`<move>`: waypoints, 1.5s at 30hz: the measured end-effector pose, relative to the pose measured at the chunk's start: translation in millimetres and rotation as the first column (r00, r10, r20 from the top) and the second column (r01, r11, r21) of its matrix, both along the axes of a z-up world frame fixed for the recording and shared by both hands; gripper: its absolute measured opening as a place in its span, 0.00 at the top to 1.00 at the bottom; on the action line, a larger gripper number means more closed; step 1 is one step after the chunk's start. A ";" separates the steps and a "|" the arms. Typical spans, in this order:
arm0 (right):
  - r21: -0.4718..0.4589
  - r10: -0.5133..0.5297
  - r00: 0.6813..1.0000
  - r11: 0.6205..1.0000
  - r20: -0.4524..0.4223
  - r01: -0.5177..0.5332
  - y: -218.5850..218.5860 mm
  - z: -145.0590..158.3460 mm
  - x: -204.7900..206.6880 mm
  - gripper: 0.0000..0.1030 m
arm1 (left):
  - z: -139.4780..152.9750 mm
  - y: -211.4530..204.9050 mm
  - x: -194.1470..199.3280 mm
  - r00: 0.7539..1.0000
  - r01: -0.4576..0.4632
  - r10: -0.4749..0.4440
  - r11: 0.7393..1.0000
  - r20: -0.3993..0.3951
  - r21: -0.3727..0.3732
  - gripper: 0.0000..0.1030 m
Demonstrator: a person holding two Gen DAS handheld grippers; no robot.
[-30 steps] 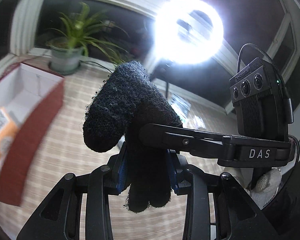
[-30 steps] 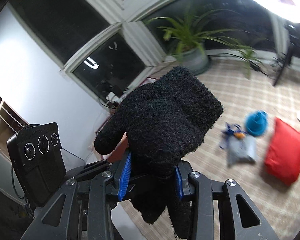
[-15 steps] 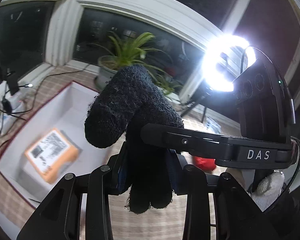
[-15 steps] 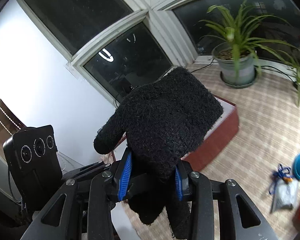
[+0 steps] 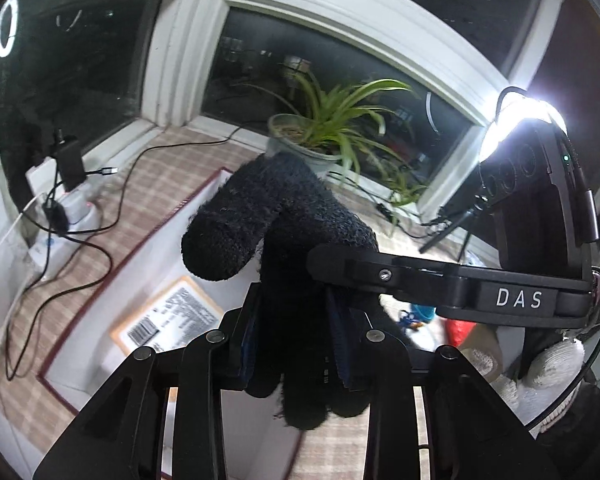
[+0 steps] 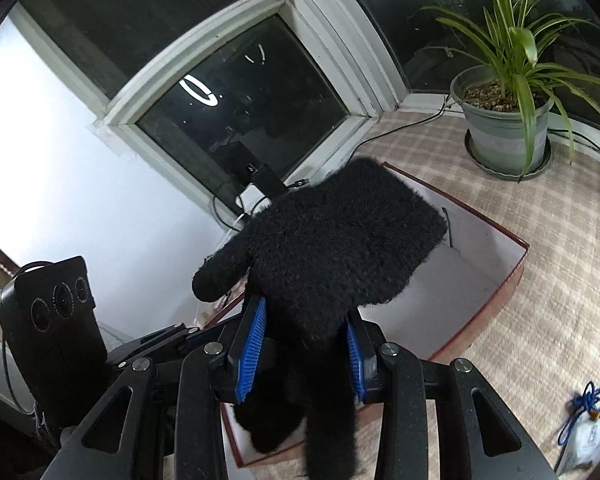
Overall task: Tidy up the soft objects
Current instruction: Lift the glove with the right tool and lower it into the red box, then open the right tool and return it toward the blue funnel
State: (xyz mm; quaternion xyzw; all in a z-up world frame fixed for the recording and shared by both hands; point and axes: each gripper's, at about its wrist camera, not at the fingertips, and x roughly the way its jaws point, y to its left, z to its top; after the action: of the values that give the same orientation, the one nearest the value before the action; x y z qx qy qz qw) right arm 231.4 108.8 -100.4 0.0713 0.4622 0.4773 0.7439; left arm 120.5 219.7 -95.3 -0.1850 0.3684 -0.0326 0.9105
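Each gripper holds a black fuzzy glove. My left gripper (image 5: 294, 340) is shut on one black glove (image 5: 276, 216), its thumb sticking up left. My right gripper (image 6: 302, 348) is shut on the other black glove (image 6: 332, 248), cuff up, fingers hanging below the pads. Both are held above a red-walled box with a white inside (image 5: 100, 292), also in the right wrist view (image 6: 484, 240). An orange-edged labelled packet (image 5: 168, 316) lies in the box.
A potted spider plant (image 6: 504, 132) stands on the checked floor by the windows. Cables and a charger (image 5: 68, 184) lie left of the box. A red pouch (image 5: 458, 330) and blue items (image 6: 588, 400) lie on the floor to the right. A ring light (image 5: 516, 128) glares.
Both grippers have swung left with their gloves, from over the open floor to over the red box. The ring light and floor items have slid toward the right edge.
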 end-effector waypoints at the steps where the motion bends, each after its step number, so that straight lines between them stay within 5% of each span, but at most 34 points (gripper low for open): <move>1: -0.009 -0.003 1.000 1.000 -0.001 0.003 3.4 -2.2 3.5 0.67 | -1.5 2.4 1.8 1.000 -0.006 0.006 1.000 -0.006 0.002 0.72; 8: -0.036 -0.055 0.998 0.998 -0.029 0.054 -0.3 -18.2 22.1 0.66 | -19.2 15.4 12.9 0.993 -0.080 0.085 0.995 -0.077 0.067 0.72; 22: -0.046 -0.078 0.997 0.996 0.026 0.079 -20.9 -11.0 15.3 0.54 | -14.4 11.9 6.2 0.993 -0.088 0.093 0.993 -0.074 0.074 0.71; 28: -0.067 -0.107 0.991 0.991 0.080 0.113 -42.2 -9.8 6.3 0.42 | -8.9 1.8 0.7 0.995 -0.077 0.080 0.995 -0.054 0.058 0.58; 45: -0.150 -0.317 0.926 0.925 0.205 0.350 -222.1 -27.0 2.3 0.41 | 0.1 -59.6 -18.0 1.000 0.003 -0.003 1.000 0.006 -0.016 0.55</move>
State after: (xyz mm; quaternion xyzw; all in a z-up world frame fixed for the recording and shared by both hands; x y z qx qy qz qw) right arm 233.7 -113.3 -127.4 0.0375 0.4175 0.3029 0.8559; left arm 102.5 160.0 -95.2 -0.1916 0.3658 -0.0372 0.9100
